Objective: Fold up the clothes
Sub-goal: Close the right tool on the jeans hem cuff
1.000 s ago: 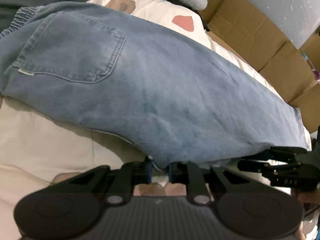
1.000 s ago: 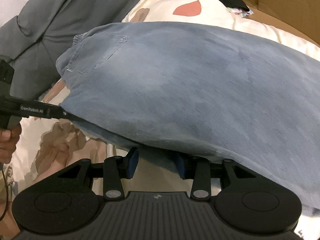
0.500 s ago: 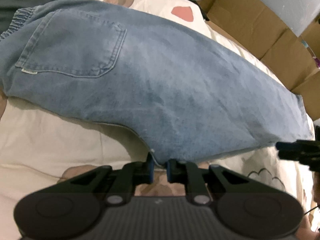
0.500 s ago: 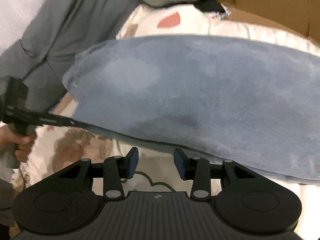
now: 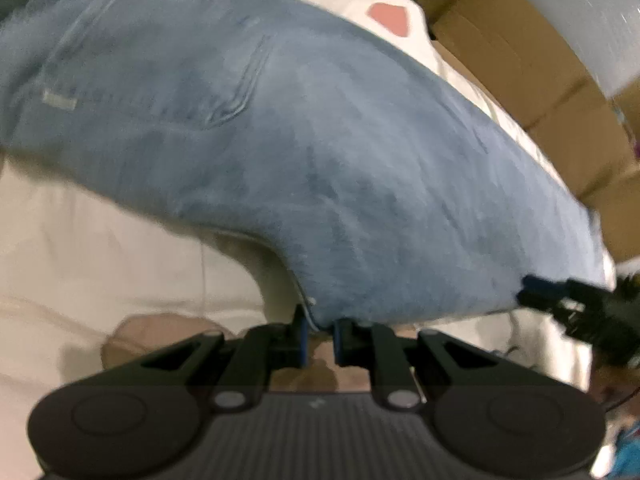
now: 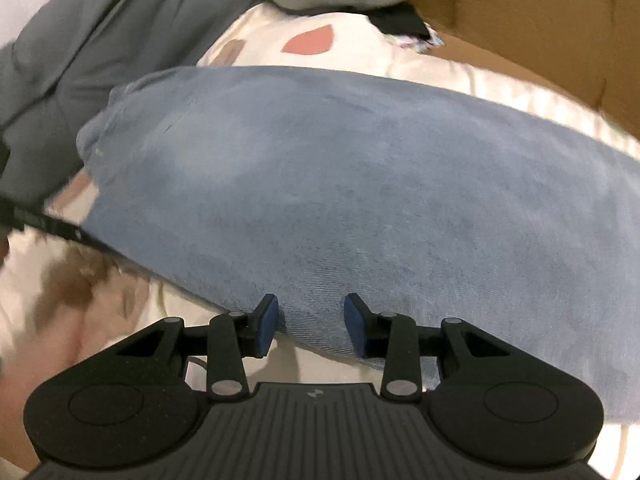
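We find the jeans (image 5: 320, 160) lying folded lengthwise on the bed (image 5: 100, 248), their long axis running from the waistband and back pocket (image 5: 152, 80) at upper left of the left wrist view down to the hem at lower right. The left gripper (image 5: 319, 330) has its fingers nearly closed, pinching the near edge of the denim at about mid-length. In the right wrist view, the right gripper (image 6: 311, 320) stands partly open, its fingers astride the near edge of the jeans (image 6: 360, 200) with cloth between them; we see no pad pressing on it. Its jaws have just been closing slightly.

We judge that the coming fold turns on this: both grippers sit on the same near long edge, the right toward the hem end, so the cloth lies directly ahead of both.

A cardboard box (image 6: 520, 12) stands beyond the bed; its contents are not visible.
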